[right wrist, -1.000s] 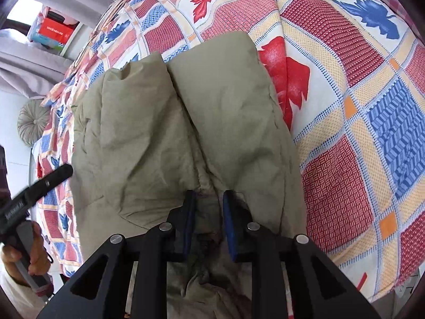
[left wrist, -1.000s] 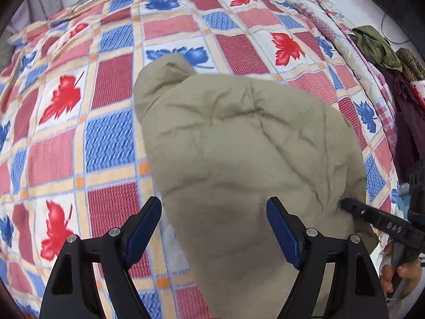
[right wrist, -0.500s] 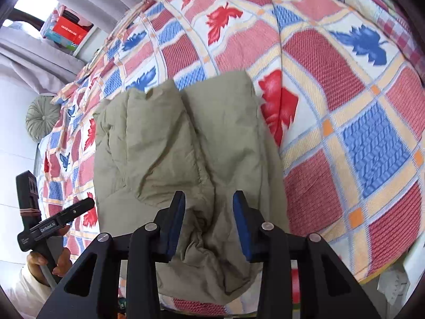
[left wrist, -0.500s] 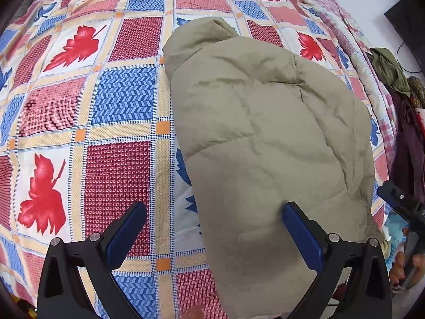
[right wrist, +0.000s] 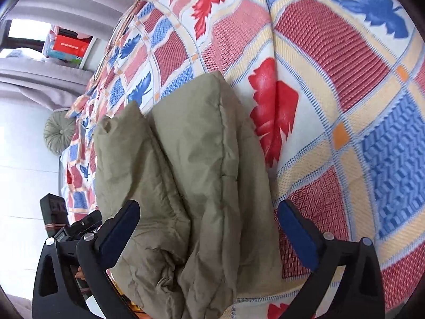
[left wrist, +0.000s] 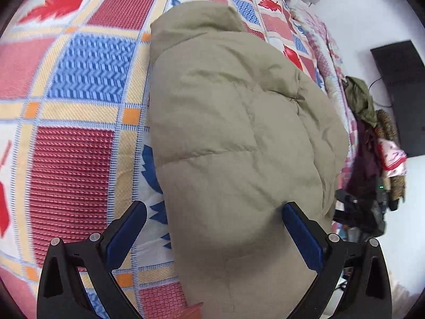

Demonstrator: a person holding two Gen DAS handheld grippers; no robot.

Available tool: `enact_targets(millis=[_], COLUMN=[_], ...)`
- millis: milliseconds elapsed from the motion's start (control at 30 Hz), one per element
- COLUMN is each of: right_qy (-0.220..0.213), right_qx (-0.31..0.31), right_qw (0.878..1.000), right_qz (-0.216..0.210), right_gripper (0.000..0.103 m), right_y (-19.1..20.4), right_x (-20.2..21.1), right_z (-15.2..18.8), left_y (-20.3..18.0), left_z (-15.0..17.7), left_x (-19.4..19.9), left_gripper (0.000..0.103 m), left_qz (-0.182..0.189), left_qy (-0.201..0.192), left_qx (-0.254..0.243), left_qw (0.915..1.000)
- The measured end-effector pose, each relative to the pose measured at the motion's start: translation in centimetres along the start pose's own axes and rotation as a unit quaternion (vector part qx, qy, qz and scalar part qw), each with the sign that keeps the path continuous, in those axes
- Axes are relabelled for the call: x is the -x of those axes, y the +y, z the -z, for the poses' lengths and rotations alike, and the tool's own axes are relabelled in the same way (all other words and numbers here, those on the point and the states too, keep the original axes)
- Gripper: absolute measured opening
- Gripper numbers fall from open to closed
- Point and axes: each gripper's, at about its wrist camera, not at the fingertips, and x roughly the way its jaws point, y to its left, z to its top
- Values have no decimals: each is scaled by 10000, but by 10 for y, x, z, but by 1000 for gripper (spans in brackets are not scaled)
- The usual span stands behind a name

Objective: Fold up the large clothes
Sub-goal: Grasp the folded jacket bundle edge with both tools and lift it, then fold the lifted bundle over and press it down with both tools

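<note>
Newly released jacket [right wrist: 191,175] between hand-held gripper [right wrist: 208,220] jaws

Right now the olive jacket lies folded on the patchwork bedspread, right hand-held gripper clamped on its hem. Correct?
Not clamped. The right wrist view shows the right hand-held gripper opening, pads clear of the jacket that lies between them. It does lie folded on the bedspread.

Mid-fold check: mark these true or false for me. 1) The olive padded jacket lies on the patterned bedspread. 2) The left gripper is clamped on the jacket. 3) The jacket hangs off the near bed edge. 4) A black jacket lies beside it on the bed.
1) The olive padded jacket lies on the patterned bedspread: true.
2) The left gripper is clamped on it: false; its jaws stand wide, pads off the fabric.
3) It hangs off the near bed edge: true, in the right wrist view.
4) A black jacket lies beside it: false; only the olive one is on the bed.
</note>
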Motion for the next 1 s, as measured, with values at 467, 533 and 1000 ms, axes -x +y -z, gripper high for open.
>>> enact_targets(millis=[467,533,1000], right_qy=[740,926,1253], right_qx=[707,979,487], right_qw=[9908,9892,9900], right_qz=[-889,-583,-426], right_gripper=[103,103,101], right_y=[27,36,46], right_x=[-54,-64,-104], right_z=[-23,-25,-37], left_y=[11,5,-39], left_z=[-13,-14,-20], left_x=[-53,-60,-64], left_gripper=[103,103,75], left_qz=[980,955,941], left_qy=[348,380,208], left_qx=[550,436,97], left_qw=[9931,9938,9953])
